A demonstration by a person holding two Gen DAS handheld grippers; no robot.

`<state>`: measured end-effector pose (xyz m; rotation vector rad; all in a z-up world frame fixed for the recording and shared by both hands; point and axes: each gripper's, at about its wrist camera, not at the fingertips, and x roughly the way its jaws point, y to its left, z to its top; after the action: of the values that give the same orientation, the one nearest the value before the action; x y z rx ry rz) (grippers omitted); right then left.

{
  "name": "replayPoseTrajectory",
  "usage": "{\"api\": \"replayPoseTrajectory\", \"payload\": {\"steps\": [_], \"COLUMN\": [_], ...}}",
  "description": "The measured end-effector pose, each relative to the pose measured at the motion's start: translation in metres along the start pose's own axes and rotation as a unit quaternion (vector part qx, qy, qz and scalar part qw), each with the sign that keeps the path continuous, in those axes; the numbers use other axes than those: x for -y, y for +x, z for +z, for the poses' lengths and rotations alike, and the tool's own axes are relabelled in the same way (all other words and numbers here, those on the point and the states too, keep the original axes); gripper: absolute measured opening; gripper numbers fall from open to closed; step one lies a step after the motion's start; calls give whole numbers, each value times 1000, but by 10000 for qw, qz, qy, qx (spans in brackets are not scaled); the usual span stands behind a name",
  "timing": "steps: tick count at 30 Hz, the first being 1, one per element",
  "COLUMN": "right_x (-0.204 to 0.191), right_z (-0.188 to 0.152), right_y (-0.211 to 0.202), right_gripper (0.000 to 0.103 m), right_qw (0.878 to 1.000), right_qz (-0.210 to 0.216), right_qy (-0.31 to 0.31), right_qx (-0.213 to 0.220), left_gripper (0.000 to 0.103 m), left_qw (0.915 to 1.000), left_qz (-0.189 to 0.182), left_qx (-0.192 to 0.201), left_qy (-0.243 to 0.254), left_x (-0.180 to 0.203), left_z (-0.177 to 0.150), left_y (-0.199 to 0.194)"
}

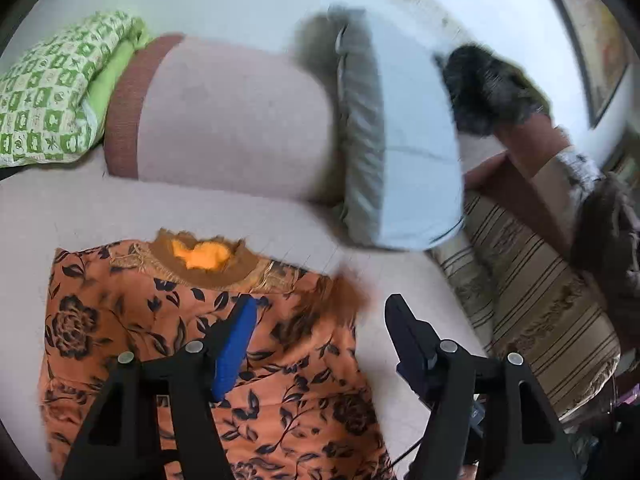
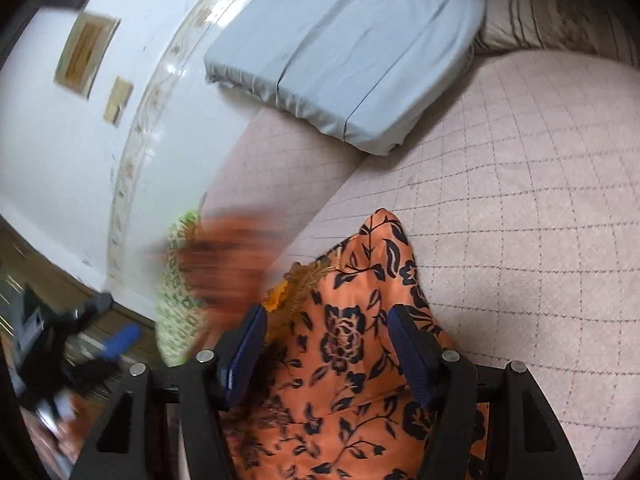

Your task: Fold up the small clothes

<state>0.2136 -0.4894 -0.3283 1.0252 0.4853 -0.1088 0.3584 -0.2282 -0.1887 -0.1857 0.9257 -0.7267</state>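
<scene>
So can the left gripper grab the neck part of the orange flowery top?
Probably yes. The left gripper is open above the orange floral top, and the brown neckline lies just ahead of its fingertips with nothing lying over it. It would only need to reach forward and down.

— What did the room look like?
— A bed (image 2: pixel 520 200) under a pale pink quilted cover took up most of it. At its far side a light blue pillow (image 2: pixel 344 52) lay against a white wall (image 2: pixel 60 152) that carried two framed pictures (image 2: pixel 86 54).
— Anything else on the bed?
— A green-and-white patterned pillow (image 1: pixel 52 96) at the far left, a beige striped cushion (image 1: pixel 540 312) on the right. The light was soft, like daylight.
</scene>
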Motion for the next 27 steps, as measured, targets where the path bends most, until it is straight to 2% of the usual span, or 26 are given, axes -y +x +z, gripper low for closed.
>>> {"api": "replayPoseTrajectory", "payload": {"steps": [2,5,7,8,11,13,15,16,19,20,21,22,23,24,26,27], "right_x": [2,-1,-4,-4,-4,-13,-24,-28,-21,-15,-3,11,22,23,16,12], "right_z": [2,0,-5,-7,-11,-10,-9,-9,-11,-12,-14,-18,-20,-18,-11,-8], "right_y": [-1,9,22,28,36,39,48,54,82,91,106,119,123,121,113,105], "right_gripper": [68,68,68,68,68,68,66,64,61,61,54,41,27,27,27,27], "right_qw": [9998,9996,9992,9988,9987,9982,9962,9953,9942,9937,9912,9865,9844,9853,9854,9878], "right_qz": [176,183,32,-30,85,192,122,57,-139,-265,-599,-973,-1194,-1167,-1135,-1080], "right_qy": [117,62,-99,-156,-185,-418,-771,-888,-838,-774,-668,-527,-423,-408,-416,-507], "right_qx": [-41,-211,-380,-466,-472,-383,-385,-387,-654,-760,-973,-1206,-1222,-1179,-1202,-999], "left_gripper": [77,78,78,78,78,78,78,78,78,78,81,82,82,82,81,81], "left_qw": [9995,9905,9815,9732,9566,9475,9402,9392,9342,9307,9282,9287,9277,9276,9290,9288], "left_qz": [174,1103,1566,1898,2261,2519,2762,2803,3028,3157,3240,3302,3350,3370,3358,3371], "left_qx": [247,558,586,495,491,538,548,530,30,-289,-531,-410,-450,-495,-337,-195], "left_qy": [-124,-601,-931,-1199,-1773,-1894,-1916,-1911,-1886,-1824,-1752,-1636,-1586,-1534,-1520,-1526], "left_x": [-18,-80,-116,-144,-195,-215,-227,-233,-249,-255,-261,-259,-256,-254,-251,-248], "left_z": [-13,-38,-54,-65,-90,-96,-96,-97,-95,-96,-100,-100,-99,-97,-93,-91], "left_y": [-10,-20,-21,-19,-23,-24,-22,-22,-3,9,20,19,18,17,15,9]}}
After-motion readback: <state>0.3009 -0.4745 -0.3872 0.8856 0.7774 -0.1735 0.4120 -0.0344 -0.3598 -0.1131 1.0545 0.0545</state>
